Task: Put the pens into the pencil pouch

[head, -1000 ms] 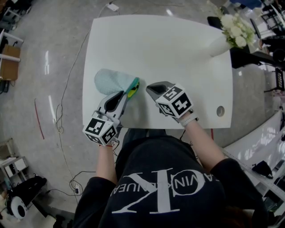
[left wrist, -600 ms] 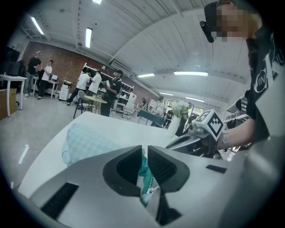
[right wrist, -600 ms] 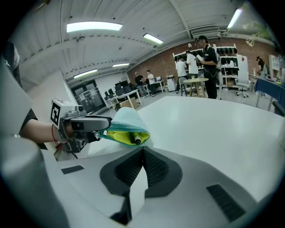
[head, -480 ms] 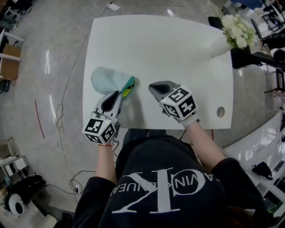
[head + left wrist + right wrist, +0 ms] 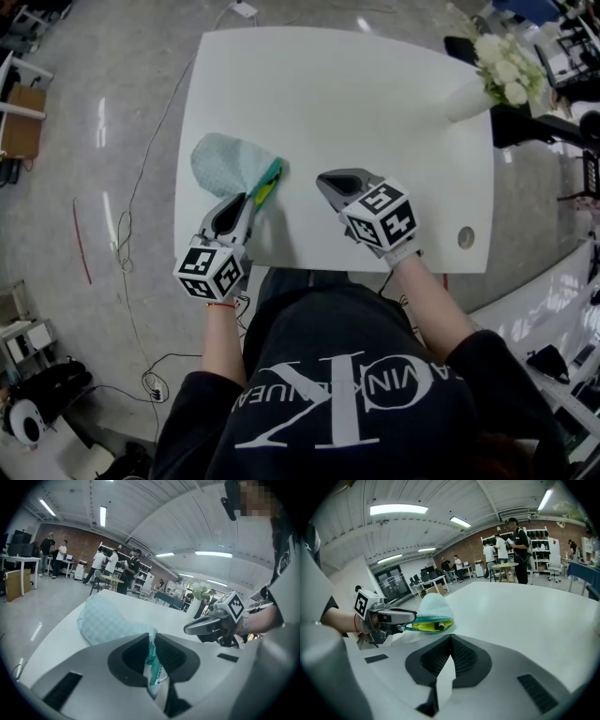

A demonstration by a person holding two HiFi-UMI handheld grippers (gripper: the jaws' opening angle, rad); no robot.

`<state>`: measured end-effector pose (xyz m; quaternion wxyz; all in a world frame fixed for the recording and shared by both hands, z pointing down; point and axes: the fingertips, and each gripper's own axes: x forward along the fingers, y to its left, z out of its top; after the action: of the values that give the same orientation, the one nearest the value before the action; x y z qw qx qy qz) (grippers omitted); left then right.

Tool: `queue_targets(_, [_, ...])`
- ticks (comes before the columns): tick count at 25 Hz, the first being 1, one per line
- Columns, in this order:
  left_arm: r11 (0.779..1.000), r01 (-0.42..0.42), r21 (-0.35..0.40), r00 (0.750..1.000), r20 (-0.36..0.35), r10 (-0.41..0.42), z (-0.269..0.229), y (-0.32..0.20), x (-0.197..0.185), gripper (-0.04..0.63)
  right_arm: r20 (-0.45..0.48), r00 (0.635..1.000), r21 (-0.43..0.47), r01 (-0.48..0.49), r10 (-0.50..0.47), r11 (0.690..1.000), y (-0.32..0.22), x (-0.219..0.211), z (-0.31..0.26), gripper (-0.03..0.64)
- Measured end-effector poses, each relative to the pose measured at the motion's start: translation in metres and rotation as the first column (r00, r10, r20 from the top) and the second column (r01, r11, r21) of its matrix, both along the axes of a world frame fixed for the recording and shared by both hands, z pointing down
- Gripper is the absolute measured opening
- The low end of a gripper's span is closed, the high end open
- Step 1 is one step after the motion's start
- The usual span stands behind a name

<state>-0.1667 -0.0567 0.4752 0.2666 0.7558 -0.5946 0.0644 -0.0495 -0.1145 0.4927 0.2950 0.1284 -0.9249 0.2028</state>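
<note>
gripping the pencil pouch (image 5: pixel 225 161) by the end of its teal zipper edge, between the jaws of the left gripper (image 5: pixel 247 199); having just opened those jaws a little, yet with the fabric pressed between them. probably held so to make the mouth gape toward the right gripper (image 5: pixel 324 178). resting with the rest of the pouch on the counter (image 5: pixel 375 94), ahead of the left jaws. inside the yellow lining, in front of the right jaws and apart from them, apparently one dark pen (image 5: pixel 439 626). with the right jaws fully together on nothing, likely free for closing the zipper. no other pens seen outside.
</note>
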Motion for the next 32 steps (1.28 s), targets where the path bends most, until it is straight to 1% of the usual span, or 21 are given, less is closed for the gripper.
queue_targets(5, [1.0,-0.004,-0.012,1.0,-0.021,0.004,0.003,0.002,0.0,0.049,0.006,1.0,-0.003,0.002,-0.002,1.0,0.001,-0.004,0.0,0.009])
queue_targets(11, [1.0,0.005,-0.002,0.999,-0.045,-0.005,0.001,0.004,-0.002,0.049,0.015,1.0,-0.004,-0.005,0.005,1.0,0.001,-0.003,-0.002,0.009])
queue_targets(18, [0.997,0.064,0.031,0.998,-0.02,-0.063,-0.01,0.008,-0.018,0.045,0.047,0.998,0.01,-0.041,0.04,0.999,-0.002,0.001,-0.011,0.009])
queue_targets(22, [0.993,0.097,0.059,0.995,0.013,-0.098,-0.017,0.009,-0.027,0.012,0.073,0.996,0.034,-0.06,0.058,0.998,-0.007,0.003,-0.019,0.009])
queue_targets(32, [0.973,0.165,0.16,0.979,0.092,-0.181,-0.05,0.006,-0.049,0.003,0.175,0.979,0.121,-0.13,0.108,0.984,-0.028,0.008,-0.054,0.009])
